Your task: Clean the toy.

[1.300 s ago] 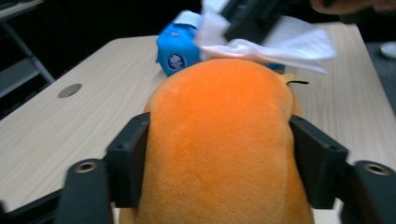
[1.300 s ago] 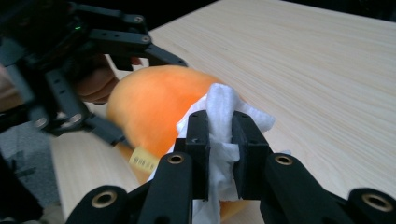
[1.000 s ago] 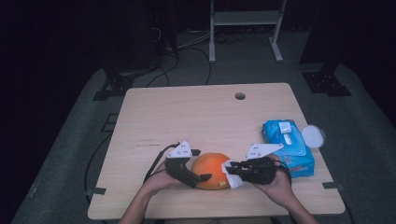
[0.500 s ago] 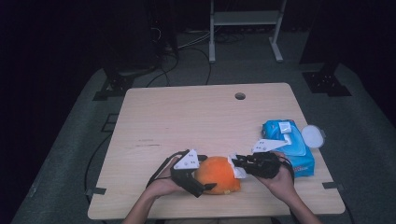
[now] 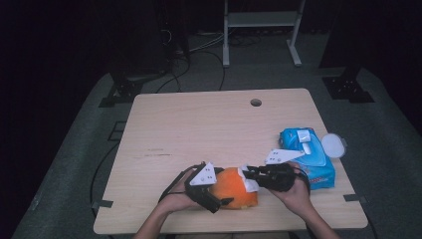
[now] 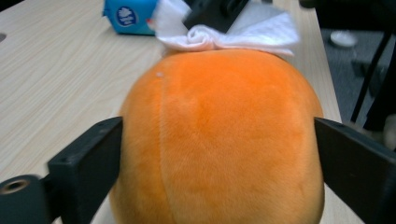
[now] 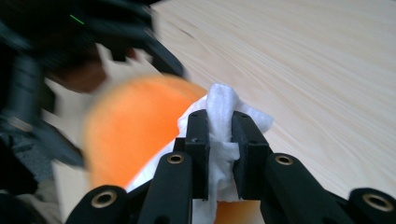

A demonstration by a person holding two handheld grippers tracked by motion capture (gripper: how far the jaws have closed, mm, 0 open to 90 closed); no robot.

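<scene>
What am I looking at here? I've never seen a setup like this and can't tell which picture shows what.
A person sits at a light wooden table with a hand-held black two-jaw tool in each hand. The high view looks down from above. The other two pictures come from cameras riding on the tools. The left gripper clamps a round orange plush toy between its jaws. The right gripper pinches a crumpled white tissue and presses it against the toy, as if wiping it. Beside the right hand lie a blue pack of wet wipes and a round white lid.
</scene>
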